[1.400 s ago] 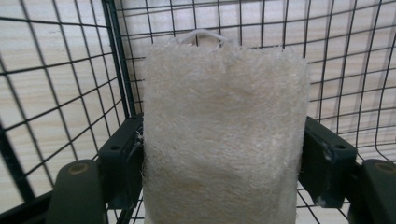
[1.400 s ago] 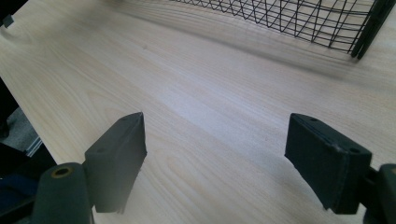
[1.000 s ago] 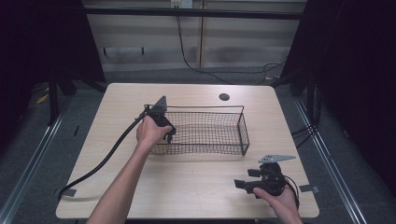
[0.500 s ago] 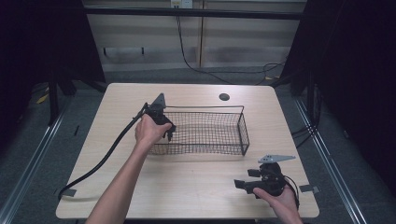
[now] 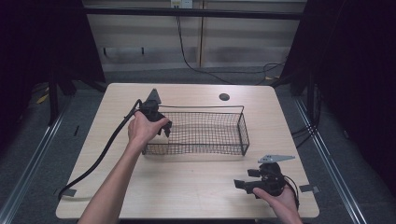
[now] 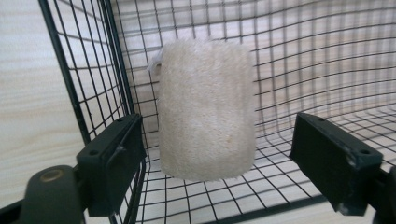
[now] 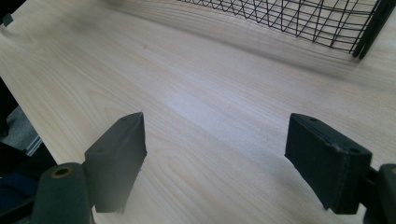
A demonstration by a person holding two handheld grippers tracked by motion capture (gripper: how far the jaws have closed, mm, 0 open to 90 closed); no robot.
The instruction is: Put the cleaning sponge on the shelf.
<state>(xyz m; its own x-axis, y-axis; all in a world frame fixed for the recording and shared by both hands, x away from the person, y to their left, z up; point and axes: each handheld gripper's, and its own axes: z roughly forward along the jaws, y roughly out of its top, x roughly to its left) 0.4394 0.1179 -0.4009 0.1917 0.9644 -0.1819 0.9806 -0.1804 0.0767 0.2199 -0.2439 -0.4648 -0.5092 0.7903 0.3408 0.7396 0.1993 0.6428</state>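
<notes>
The right hand-held gripper (image 5: 243, 185) rests low on the near right part of the counter (image 5: 196, 196), a pale wood-grain top with rounded corners. In the right gripper view its two flat black jaws stand wide apart over bare wood, released and holding nothing; the grey three-cornered plate on it shows in the high view.

Farther in, at the middle of the counter, stands the basket (image 5: 243, 128), a long rectangular box of thin black wire mesh, open at the top. The left hand-held gripper (image 5: 164, 129) hangs over the basket's left end, a thick black cable trailing from it across the counter and over the left edge. Its jaws have just been opening, and in the left gripper view they stand wide, with gaps on both sides of the sponge (image 6: 205, 109), so nothing is gripped.

The sponge is a cream-coloured, rounded block with a coarse, fibrous surface (rather like loofah). It sits inside the basket, in the left-end corner, close against the wire wall and resting on the mesh floor between the open jaws without touching either pad.
</notes>
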